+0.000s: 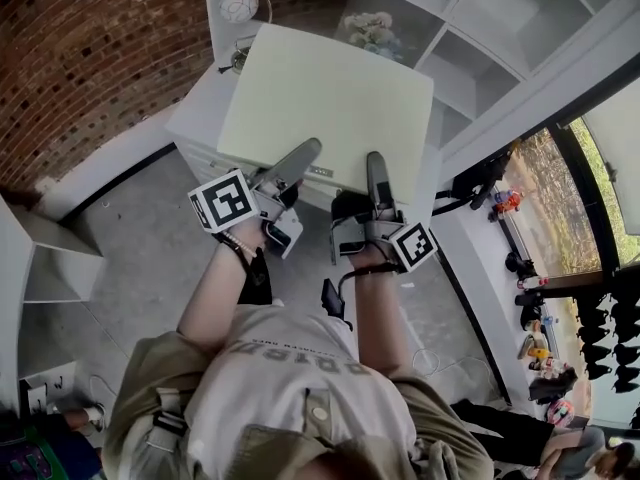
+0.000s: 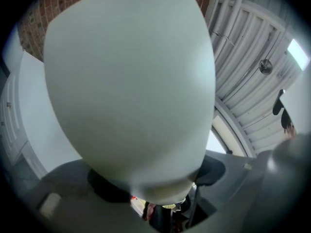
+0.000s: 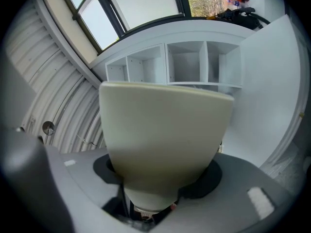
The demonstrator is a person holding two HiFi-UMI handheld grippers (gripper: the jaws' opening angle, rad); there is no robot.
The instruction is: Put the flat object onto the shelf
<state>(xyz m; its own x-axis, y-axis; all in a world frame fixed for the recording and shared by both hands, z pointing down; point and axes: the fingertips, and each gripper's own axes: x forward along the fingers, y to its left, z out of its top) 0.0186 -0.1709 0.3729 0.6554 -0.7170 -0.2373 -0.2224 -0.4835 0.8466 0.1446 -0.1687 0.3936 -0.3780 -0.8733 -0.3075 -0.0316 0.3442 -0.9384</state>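
Flat panel face-up, far edge toward shelf, near edge tight in left tool and right tool

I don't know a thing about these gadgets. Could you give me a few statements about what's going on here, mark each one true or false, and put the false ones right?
1. The left gripper and the right gripper both grip one pale flat panel. True.
2. The panel lies inside a compartment of the white shelf unit. False: it is in the grippers, outside the compartments.
3. There is a brick wall at the left of the head view. True.
4. The right gripper is empty. False: its jaws are closed on the panel's near edge.
5. In the right gripper view, the shelf compartments are packed with books. False: the ones visible there look empty.
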